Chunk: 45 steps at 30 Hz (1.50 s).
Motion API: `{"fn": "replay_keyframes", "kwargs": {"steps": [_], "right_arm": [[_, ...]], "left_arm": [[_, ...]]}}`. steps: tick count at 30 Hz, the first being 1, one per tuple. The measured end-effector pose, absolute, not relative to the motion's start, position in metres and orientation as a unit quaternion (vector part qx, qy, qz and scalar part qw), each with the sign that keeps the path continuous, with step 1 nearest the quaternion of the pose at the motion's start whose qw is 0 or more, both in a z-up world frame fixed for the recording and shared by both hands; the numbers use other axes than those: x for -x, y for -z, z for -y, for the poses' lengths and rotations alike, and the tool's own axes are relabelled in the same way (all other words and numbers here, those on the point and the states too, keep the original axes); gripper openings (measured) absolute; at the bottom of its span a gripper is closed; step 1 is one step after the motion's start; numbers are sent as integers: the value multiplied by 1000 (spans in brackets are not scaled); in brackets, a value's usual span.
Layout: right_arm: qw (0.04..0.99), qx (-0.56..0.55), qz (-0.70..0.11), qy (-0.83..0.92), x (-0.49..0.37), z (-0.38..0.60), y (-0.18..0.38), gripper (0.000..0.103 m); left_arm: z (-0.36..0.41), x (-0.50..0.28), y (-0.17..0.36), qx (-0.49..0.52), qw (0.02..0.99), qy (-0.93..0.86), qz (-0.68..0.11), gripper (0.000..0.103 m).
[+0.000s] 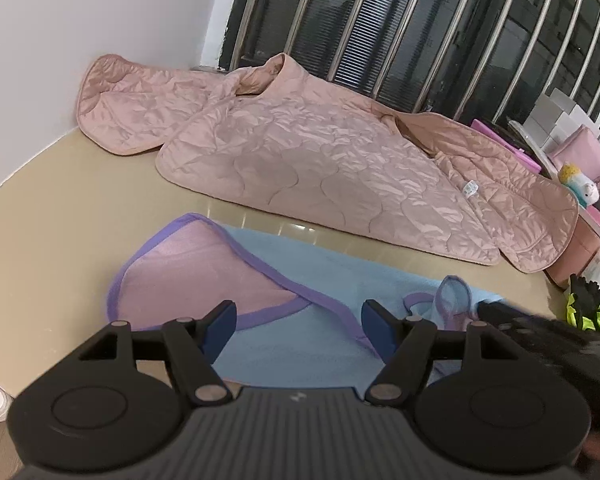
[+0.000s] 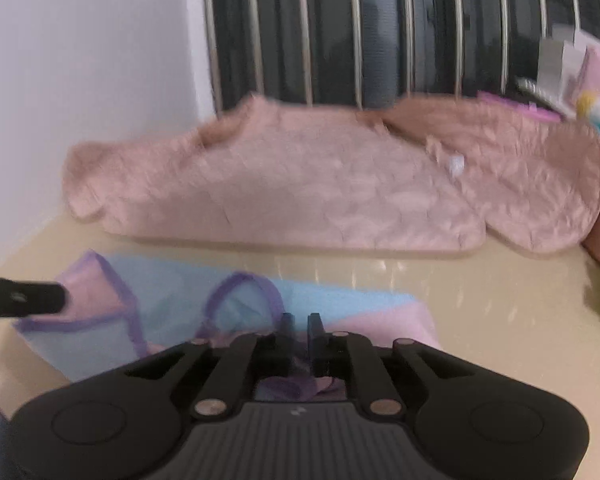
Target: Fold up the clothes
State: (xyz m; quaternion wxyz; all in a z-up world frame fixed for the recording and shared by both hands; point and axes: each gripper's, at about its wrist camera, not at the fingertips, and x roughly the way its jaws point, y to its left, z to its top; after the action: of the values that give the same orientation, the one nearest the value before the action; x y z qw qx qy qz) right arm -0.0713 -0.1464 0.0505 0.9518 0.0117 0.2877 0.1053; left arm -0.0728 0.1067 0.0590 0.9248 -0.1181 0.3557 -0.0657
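Observation:
A small light-blue garment (image 1: pixel 300 344) with purple trim and pink inner side lies on the beige table (image 1: pixel 60 216), close to the front edge. My left gripper (image 1: pixel 298 324) is open just above it, jaws wide apart and empty. In the blurred right wrist view the same garment (image 2: pixel 172 300) lies under my right gripper (image 2: pixel 300 326), whose jaws are nearly together on a purple-trimmed fold. The left gripper's finger (image 2: pixel 24 300) shows at the left. The right gripper's body shows in the left wrist view (image 1: pixel 540 336).
A pink quilted jacket (image 1: pixel 320 156) lies spread across the back of the table against the white wall and barred window (image 1: pixel 420 20). Pink boxes, a plush toy (image 1: pixel 580 188) and a neon-yellow item (image 1: pixel 588 312) crowd the right edge.

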Motion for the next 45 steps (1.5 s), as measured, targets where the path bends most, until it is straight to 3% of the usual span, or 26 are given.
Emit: {"fn": "replay_keyframes", "kwargs": {"steps": [2, 5, 8, 15, 19, 21, 22, 25, 28, 38, 41, 45], "right_arm": [[959, -17, -260, -114, 86, 157, -63, 29], [968, -32, -232, -93, 104, 177, -72, 28], [966, -52, -242, -80, 102, 189, -64, 4], [942, -23, -306, -137, 72, 148, -28, 4], [953, -32, -265, -146, 95, 160, -52, 9], [960, -49, -242, -134, 107, 180, -67, 31], [961, -52, -243, -119, 110, 191, -70, 34], [960, -52, -269, -65, 107, 217, -68, 33], [955, -12, -272, -113, 95, 205, -79, 33], [845, 158, -354, -368, -17, 4, -92, 33], [802, 219, -379, -406, -42, -55, -82, 32], [777, 279, -391, -407, -61, -100, -67, 32]], "left_arm": [[-106, 71, -59, 119, 925, 67, -356, 70], [-101, 69, -57, 116, 923, 76, -359, 70], [-90, 66, -54, 113, 919, 89, -366, 70], [-80, 74, -57, 95, 922, 97, -362, 70], [-89, 73, -51, 95, 922, 74, -368, 70], [-97, 73, -49, 80, 928, 36, -363, 70], [-104, 73, -47, 74, 930, -1, -359, 71], [-131, 82, -46, 83, 928, -131, -340, 80], [-158, 92, -41, 128, 912, -180, -345, 82], [-176, 97, -22, 186, 900, -175, -353, 80], [-177, 93, -22, 191, 902, -173, -348, 59], [-179, 83, -20, 186, 903, -144, -359, 5]]}}
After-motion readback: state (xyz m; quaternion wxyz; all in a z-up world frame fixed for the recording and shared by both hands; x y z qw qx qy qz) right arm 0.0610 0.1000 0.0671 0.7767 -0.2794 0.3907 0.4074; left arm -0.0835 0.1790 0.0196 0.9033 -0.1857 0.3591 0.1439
